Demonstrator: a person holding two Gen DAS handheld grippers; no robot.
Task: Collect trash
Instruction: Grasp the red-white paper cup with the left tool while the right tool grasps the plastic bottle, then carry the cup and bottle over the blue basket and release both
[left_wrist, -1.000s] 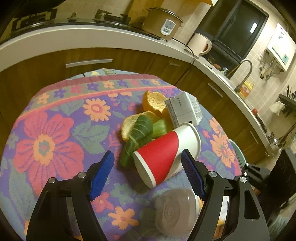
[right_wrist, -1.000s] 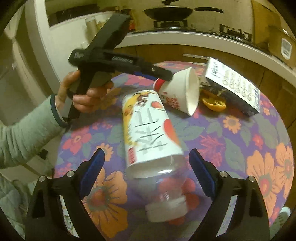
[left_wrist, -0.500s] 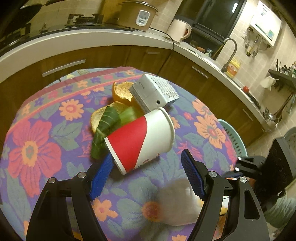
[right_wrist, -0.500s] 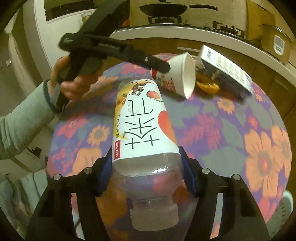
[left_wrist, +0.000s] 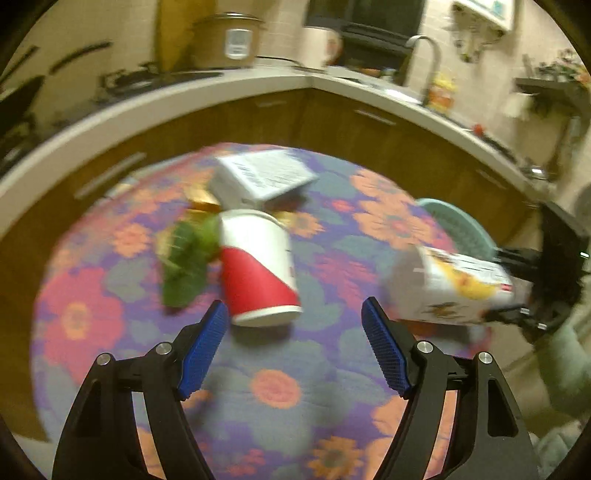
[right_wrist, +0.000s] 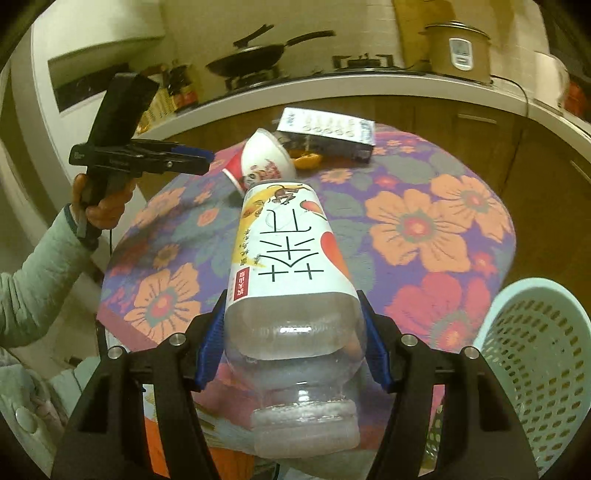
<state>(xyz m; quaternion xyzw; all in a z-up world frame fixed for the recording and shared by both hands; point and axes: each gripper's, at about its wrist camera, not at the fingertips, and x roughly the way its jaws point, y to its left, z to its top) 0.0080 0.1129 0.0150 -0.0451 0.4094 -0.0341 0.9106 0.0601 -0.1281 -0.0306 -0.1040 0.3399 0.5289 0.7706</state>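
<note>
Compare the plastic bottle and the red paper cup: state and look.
The plastic bottle is clamped in the right hand-held gripper; the paper cup lies loose on the flowered tablecloth. The bottle is clear with a printed label; the cup is opaque red and white. Both look empty.

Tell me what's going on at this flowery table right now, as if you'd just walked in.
A person is clearing rubbish with a gripper in each hand. The right gripper is clamped on a clear plastic bottle, held above the table near a pale green basket. The left gripper is open, with nothing in it, aimed at a red and white paper cup lying on its side beside a white carton and some green leaves.
</note>
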